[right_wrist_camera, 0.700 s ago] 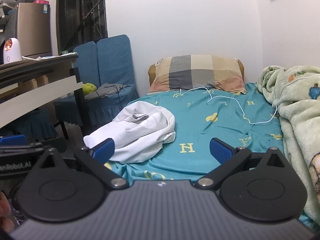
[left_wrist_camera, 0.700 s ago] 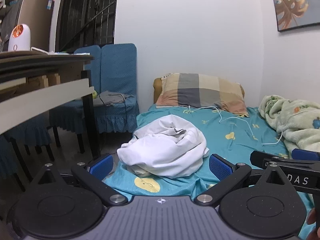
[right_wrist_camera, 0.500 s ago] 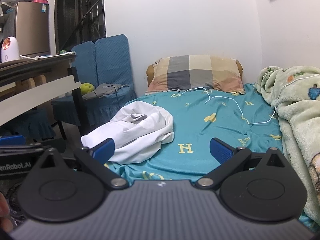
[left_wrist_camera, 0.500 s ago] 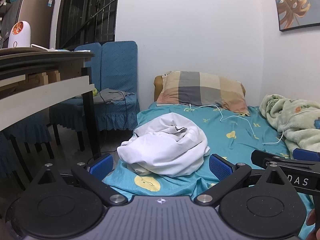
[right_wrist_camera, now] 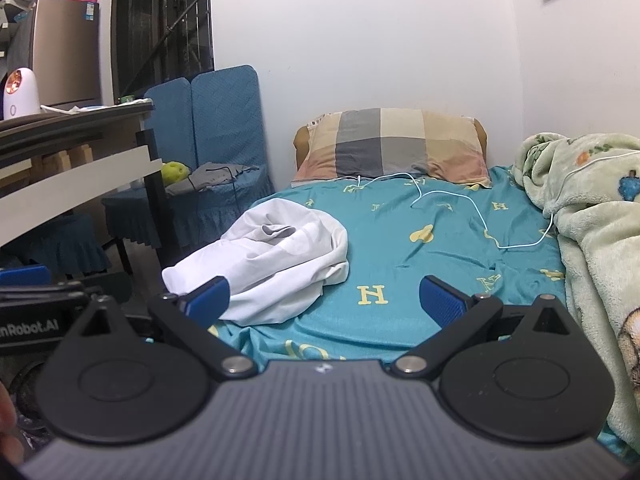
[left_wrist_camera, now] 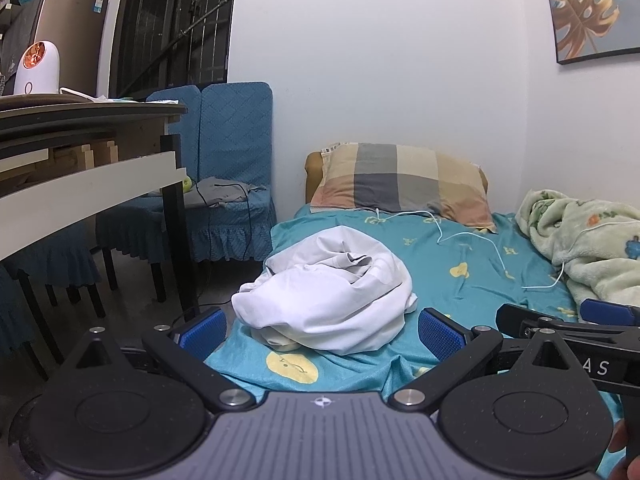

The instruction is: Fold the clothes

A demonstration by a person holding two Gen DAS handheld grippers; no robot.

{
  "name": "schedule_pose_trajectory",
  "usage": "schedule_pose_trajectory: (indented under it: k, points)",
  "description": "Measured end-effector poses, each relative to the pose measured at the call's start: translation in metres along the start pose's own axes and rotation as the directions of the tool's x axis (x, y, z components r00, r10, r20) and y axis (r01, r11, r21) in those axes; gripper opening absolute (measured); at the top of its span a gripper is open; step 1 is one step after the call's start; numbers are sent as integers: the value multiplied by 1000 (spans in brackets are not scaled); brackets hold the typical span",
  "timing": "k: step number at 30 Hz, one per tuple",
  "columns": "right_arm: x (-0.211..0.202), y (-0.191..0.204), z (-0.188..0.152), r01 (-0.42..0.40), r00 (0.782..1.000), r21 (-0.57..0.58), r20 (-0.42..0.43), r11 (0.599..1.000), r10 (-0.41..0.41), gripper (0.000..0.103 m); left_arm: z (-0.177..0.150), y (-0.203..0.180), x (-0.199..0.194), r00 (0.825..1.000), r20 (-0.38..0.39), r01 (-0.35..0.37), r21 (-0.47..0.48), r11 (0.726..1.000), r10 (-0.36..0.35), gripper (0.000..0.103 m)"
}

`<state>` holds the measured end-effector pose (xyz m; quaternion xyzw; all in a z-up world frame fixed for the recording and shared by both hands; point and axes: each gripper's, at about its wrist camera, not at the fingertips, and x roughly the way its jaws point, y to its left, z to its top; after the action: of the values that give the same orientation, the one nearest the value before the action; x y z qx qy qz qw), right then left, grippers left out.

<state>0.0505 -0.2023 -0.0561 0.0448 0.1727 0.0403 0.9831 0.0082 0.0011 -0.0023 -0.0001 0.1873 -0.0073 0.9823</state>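
Approach to the garment. The white garment (left_wrist_camera: pixel 328 284) lay as a crumpled heap at the lower centre of the left-wrist view and at centre left of the right-wrist view (right_wrist_camera: pixel 264 260), resting on the teal bedsheet (left_wrist_camera: pixel 472 276) near the bed's near-left edge. The left gripper (left_wrist_camera: pixel 320 330) stood with its jaws wide apart and empty, the heap showing in the gap between its blue pads (left_wrist_camera: pixel 202 332) without touching them. The right gripper (right_wrist_camera: pixel 324 298) was likewise spread wide and held nothing; the cloth sat beside its left pad, not between the two.

No fold had yet been made, so the step in hand was judged to be the first grasp. To do it well, each gripper would best seek a separate edge or corner of the heap, not its bulk, so that the cloth could be lifted and shaken flat. No hem or collar could be identified in the bundle. The white cable (right_wrist_camera: pixel 480 216) in the upper right centre and the green blanket (right_wrist_camera: pixel 592 216) at the right edge lay well apart from the garment, and spreading should keep clear of them.
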Motion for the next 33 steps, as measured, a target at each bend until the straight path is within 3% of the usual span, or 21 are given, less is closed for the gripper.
schedule_pose_trajectory:
  k: [16,28,33]
  points:
    - [0,-4,-2,-22,1000,23,-11,999,22,103,-1,-1,3,1000,-5,14,-7,1000,-14,103]
    - [-1,-31,11,-18,1000,144,4,989,18,103,-8,-2,13,999,-41,20,-14,1000,-20,103]
    - [0,-36,11,-19,1000,162,-9,987,20,103,-7,-3,11,1000,-13,19,-7,1000,-19,103]
